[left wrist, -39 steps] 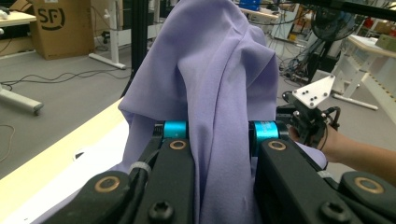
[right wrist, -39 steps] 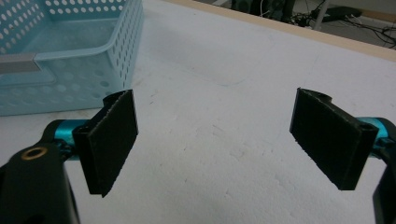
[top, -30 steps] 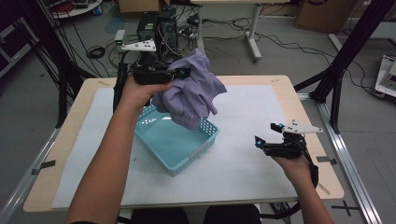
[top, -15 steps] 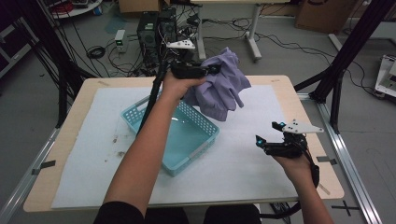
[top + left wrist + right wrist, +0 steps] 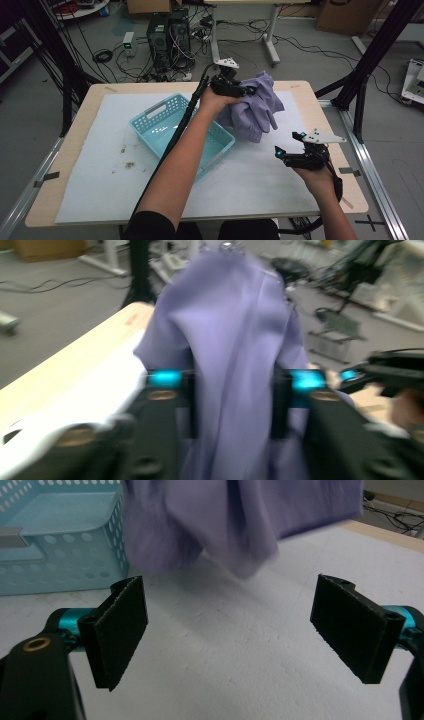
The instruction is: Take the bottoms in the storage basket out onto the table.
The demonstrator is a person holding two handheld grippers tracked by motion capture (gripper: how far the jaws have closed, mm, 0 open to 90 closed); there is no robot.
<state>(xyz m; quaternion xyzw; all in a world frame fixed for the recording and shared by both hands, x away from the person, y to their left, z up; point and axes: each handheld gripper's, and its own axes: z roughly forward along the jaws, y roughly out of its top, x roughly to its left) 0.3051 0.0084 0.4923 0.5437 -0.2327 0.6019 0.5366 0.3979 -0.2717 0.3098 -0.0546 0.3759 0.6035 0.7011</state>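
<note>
Lilac cloth (image 5: 255,107) — plain; turquoise basket (image 5: 165,120) dotted with holes; white mat (image 5: 115,150) — brown-stained.

purple cloth (image 5: 235,340) motion-blurred, top cut off, hiding tongs' grip

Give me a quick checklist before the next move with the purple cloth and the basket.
1. Purple cloth out of the blue basket: ok, it hangs beside it.
2. Left gripper grip: cannot tell; jaws just opening, cloth between them.
3. Right gripper free: ok, open with nothing between the pads.
4. White mat under the right gripper bare: ok.
5. Cloth spread flat: not ok, bunched.
</note>
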